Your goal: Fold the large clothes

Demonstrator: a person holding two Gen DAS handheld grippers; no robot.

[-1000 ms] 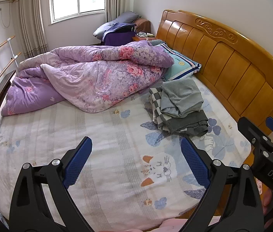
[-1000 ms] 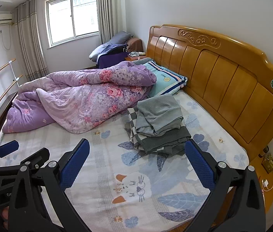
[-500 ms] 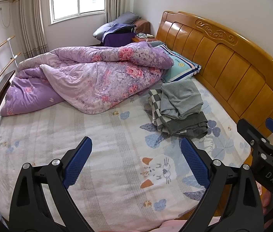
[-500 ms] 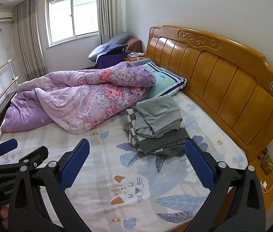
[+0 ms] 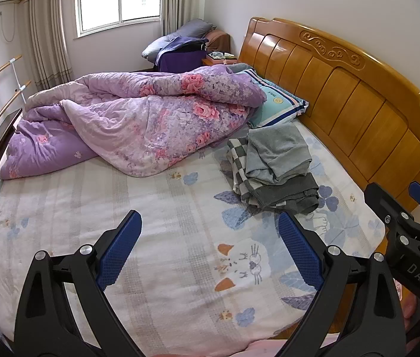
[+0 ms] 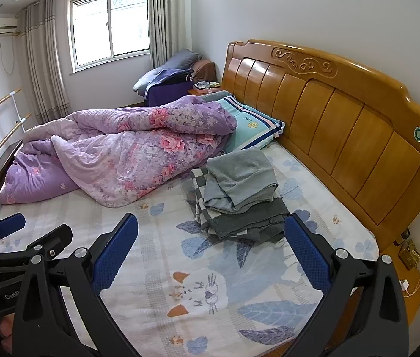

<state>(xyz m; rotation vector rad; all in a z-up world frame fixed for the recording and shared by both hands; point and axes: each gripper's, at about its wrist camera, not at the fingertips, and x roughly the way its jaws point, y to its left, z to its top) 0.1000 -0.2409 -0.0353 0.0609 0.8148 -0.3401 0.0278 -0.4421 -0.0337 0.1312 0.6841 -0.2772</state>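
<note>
Hovering above the near edge of the pale bed sheet printed with blue leaves and a white cat face (image 5: 180, 238), I hold both of my tools spread wide with nothing between their blue pads. My left gripper (image 5: 210, 247) hangs over the sheet just short of the cat print, its two black arms far apart and empty. My right gripper (image 6: 211, 250) is the same: jaws fully parted, gripping nothing, with the cat print showing between its arms.

The folded pile of grey and checked clothes (image 6: 239, 199) is my landmark. It lies on the sheet beyond both grippers, apart from them, with a light grey garment (image 6: 239, 178) on top, a dark grey knitted piece (image 6: 248, 223) beneath it and a grey-and-white checked cloth (image 5: 238, 166) sticking out on the side away from the carved orange wooden headboard (image 5: 343, 89). That headboard runs along the far side of the pile, near but not touching it. Just behind the pile sits a turquoise pillow with dark blue stripes (image 6: 251, 128), and beside the pile, on the window side, a crumpled purple quilt with pink roses (image 5: 138, 125) spreads across the bed, its edge just short of the checked cloth.

In the left wrist view my right gripper's black frame shows at the edge past the pile's headboard side.
</note>
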